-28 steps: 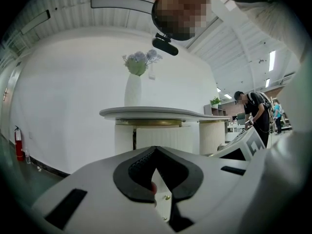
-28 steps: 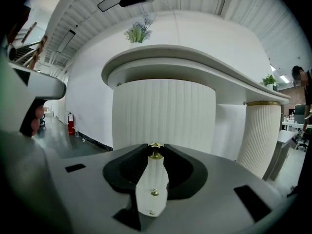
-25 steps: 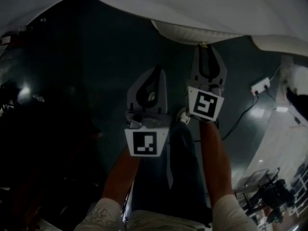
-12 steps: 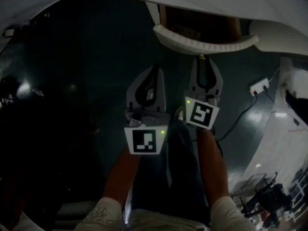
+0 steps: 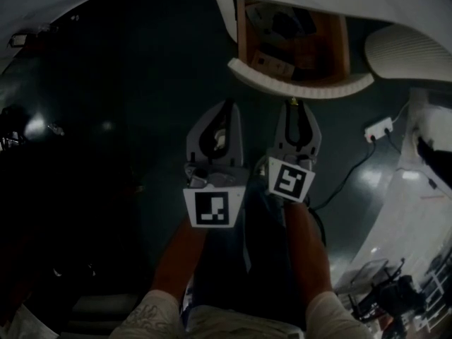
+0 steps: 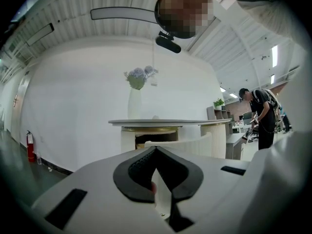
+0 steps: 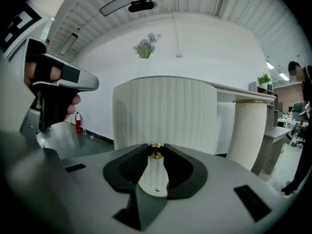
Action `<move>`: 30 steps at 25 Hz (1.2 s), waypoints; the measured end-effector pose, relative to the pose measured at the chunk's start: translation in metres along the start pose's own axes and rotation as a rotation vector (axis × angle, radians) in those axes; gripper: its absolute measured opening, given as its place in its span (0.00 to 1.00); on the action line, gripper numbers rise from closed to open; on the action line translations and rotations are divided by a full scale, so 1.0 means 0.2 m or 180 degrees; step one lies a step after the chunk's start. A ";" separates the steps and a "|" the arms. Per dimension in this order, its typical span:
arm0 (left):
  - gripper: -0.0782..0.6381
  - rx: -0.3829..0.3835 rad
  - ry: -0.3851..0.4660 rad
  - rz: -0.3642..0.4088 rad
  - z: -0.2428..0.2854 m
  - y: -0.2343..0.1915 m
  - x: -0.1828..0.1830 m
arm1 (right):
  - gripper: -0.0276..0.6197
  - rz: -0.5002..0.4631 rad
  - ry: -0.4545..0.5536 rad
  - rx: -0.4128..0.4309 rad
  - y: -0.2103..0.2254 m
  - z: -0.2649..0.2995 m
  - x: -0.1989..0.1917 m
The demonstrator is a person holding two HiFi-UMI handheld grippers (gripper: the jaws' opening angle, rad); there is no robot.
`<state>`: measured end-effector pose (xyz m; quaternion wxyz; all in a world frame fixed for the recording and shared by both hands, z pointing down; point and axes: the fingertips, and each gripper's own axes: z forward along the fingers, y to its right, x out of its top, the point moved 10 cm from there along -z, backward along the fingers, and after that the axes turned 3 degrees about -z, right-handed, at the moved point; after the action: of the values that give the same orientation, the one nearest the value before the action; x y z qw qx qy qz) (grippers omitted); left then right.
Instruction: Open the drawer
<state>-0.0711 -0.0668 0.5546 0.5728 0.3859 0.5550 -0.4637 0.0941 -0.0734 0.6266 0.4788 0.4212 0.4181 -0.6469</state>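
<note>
- A dark green glossy floor (image 5: pixel 127 83) runs to a plain white wall (image 6: pixel 73 96); a red fire extinguisher (image 6: pixel 30 147) stands at the wall's foot, and a person in dark clothes (image 6: pixel 261 118) stands far off at the right of the left gripper view
- A round white counter with ribbed sides (image 6: pixel 165 123) carries a white vase of pale blue flowers (image 6: pixel 137 99) on its top
- The curved white ribbed-front drawer (image 5: pixel 300 83) stands pulled out from under the counter's edge, and its brown wooden inside (image 5: pixel 333 44) shows with dark items too dim to name
- The right gripper (image 7: pixel 155 147) has its jaws closed on the small brass knob (image 7: pixel 155 154) at the middle of the drawer front
- The left gripper (image 6: pixel 157 148) hangs just beside the right one, apart from the drawer, tips together with nothing between them
- A white power strip (image 5: pixel 380 127) lies on the floor to the right
</note>
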 end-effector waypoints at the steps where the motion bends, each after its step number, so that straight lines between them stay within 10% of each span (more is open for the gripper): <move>1: 0.10 0.0004 0.0005 0.0000 0.01 0.00 0.01 | 0.21 0.0002 -0.0003 -0.0003 0.00 0.00 0.01; 30: 0.10 0.0050 0.0043 -0.0001 0.05 -0.01 0.31 | 0.21 0.0158 0.0117 0.0098 0.06 -0.18 0.33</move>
<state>-0.0728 -0.0827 0.4929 0.5659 0.3933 0.5553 -0.4655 0.0980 -0.0586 0.5526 0.4805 0.4505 0.4062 -0.6334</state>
